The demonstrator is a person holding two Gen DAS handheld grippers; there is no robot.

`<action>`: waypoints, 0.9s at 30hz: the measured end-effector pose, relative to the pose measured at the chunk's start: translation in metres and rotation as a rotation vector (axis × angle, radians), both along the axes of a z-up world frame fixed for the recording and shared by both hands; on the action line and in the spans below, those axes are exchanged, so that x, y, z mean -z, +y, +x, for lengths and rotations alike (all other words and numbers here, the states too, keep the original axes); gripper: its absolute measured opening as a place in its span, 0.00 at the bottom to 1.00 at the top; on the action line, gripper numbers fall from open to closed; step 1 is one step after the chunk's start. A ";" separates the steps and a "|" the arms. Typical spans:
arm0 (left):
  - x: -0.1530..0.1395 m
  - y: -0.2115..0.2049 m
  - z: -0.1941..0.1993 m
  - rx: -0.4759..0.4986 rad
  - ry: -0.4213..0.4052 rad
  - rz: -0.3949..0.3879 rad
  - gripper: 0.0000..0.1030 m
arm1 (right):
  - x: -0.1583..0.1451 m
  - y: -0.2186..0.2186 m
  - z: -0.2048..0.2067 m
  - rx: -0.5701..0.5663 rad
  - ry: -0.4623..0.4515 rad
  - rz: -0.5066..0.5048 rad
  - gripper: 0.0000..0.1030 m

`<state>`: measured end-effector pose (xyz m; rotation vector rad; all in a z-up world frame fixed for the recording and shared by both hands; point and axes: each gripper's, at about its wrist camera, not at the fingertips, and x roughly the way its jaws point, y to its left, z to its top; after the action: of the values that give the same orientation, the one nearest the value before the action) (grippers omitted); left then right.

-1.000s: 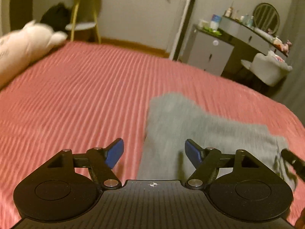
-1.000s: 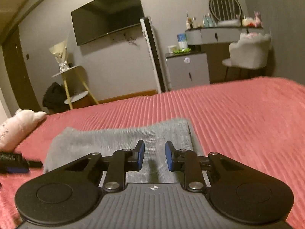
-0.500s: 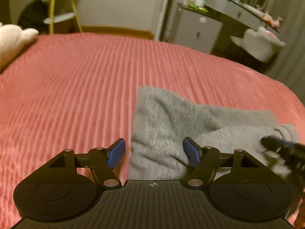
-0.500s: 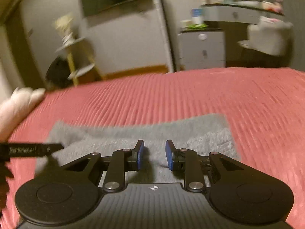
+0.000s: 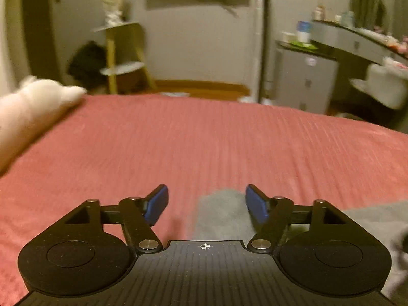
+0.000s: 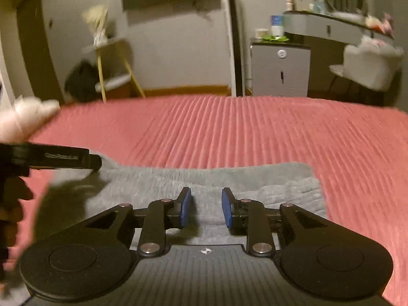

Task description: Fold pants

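Grey folded pants (image 6: 229, 178) lie on the red ribbed bedspread (image 6: 255, 127). In the right wrist view they spread across the near bed, under and ahead of my right gripper (image 6: 206, 206), whose blue pads stand a little apart with nothing between them. My left gripper (image 5: 206, 201) is wide open and empty; a corner of the pants (image 5: 219, 214) shows between its fingers. The left gripper's finger (image 6: 63, 156) also reaches in from the left over the pants' left end.
A white plush toy (image 5: 30, 107) lies at the bed's left edge. Beyond the bed stand a yellow side table (image 5: 122, 58), a grey cabinet (image 6: 280, 71), a dresser with a mirror (image 6: 344, 0) and a white chair (image 6: 369, 63).
The left gripper has tilted up and drawn back, so less of the pants shows before it. The right view has shifted slightly; its pads have opened a little wider.
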<state>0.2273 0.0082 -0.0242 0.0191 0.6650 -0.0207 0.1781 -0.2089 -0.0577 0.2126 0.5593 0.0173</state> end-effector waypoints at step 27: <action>0.031 0.082 -0.029 0.297 0.403 -0.386 0.92 | 0.071 -0.147 -0.061 -0.045 0.190 0.607 0.96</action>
<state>0.1980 0.0905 -0.0557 -0.2643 1.0469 -0.4485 0.1171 -0.3559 -0.1291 0.7994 0.7381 0.2140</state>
